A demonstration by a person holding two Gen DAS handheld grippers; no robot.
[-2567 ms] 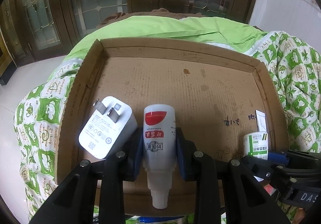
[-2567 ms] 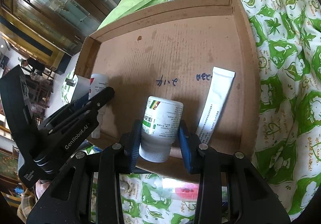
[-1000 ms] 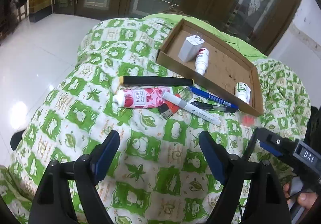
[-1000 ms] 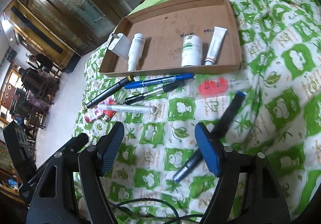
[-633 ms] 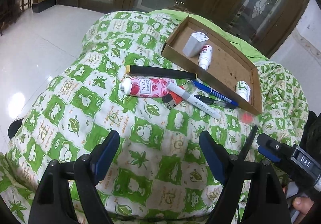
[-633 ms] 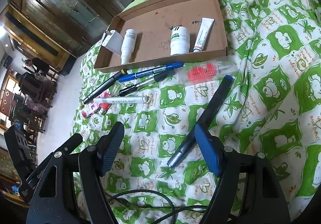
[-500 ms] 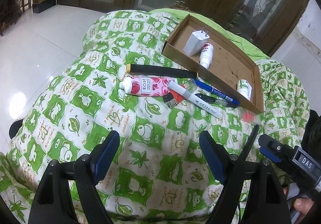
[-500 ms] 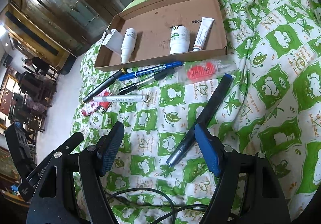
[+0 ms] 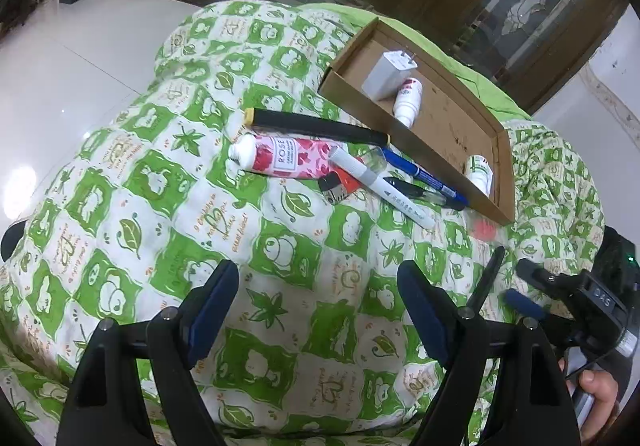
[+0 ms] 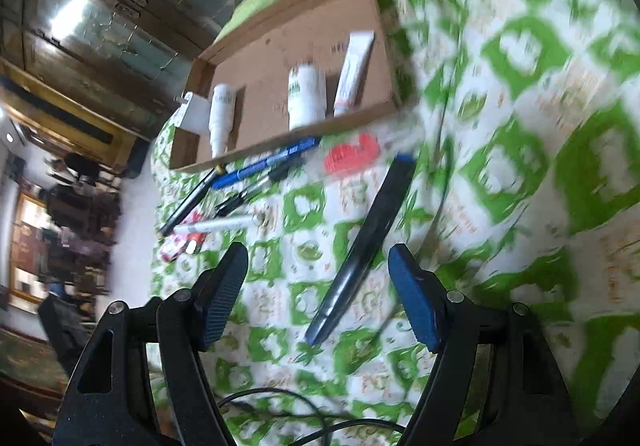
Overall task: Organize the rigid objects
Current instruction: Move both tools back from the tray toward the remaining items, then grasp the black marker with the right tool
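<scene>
My left gripper (image 9: 318, 300) hung over the green-and-white quilt (image 9: 168, 206), tilted downward, its jaws spread wide with nothing but bare cloth between them. Ahead of it lay a loose cluster: a black bar with a yellow end (image 9: 316, 125), a rose-printed tube (image 9: 280, 157) just beside it, an orange lighter (image 9: 340, 186) touching the tube's far end, a white marker (image 9: 380, 186) lying across them, and a blue pen (image 9: 424, 176) and a black pen (image 9: 412, 191) close along the near wall of the cardboard tray (image 9: 404, 134). Inside the tray were a white charger (image 9: 390, 74), a spray bottle (image 9: 408, 96) against it, a green-labelled bottle (image 9: 478, 172) near the far corner and, seen from my right wrist, a small white tube (image 10: 354, 66) next to that bottle.

My right gripper (image 10: 318, 288), also angled down, was in a blurred picture. Its jaws had just been closing a little yet stood apart, and a long dark pen with a blue tip (image 10: 362, 250) lay on the quilt between them, nearer the right pad; the pads did not press on it. A red-printed clear packet (image 10: 352, 156) lay beyond the pen's tip, below the tray. A black cable (image 10: 280, 406) looped under my right gripper. My hand (image 9: 596, 402) showed at the edge of the left view.
</scene>
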